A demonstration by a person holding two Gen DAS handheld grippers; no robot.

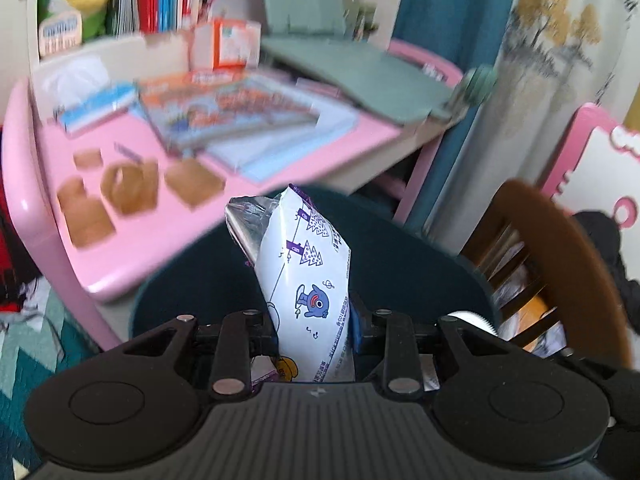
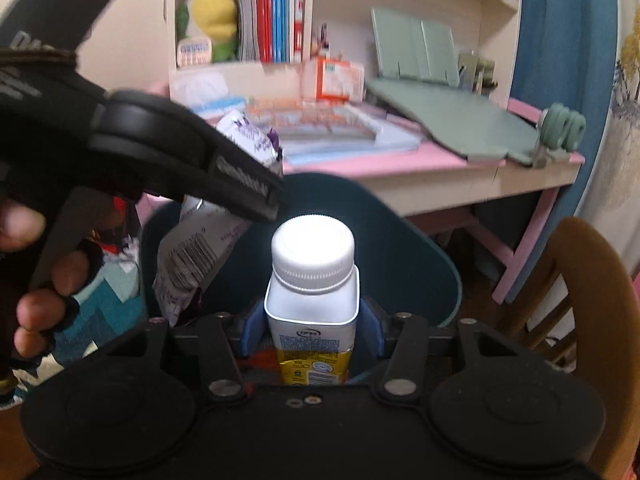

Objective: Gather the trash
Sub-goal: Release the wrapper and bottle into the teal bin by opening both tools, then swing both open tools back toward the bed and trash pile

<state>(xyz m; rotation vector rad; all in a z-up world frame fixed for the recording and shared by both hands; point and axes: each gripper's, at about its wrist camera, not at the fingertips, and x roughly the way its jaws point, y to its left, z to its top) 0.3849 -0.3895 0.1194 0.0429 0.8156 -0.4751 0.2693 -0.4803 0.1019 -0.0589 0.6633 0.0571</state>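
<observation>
Carrying trash over the dark bin, the left gripper is pinching a light, crinkly snack wrapper near its bottom, while the right gripper is clamping a stiff, smooth bottle around its body.

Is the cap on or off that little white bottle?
On. The white ribbed cap sits over the neck of the bottle, which the right tool holds upright.

I am seeing a white snack wrapper with purple print and a blue cartoon figure standing upright, crumpled, over the dark teal bin. A white-capped bottle with yellow label is sitting upright over the same bin.
</observation>
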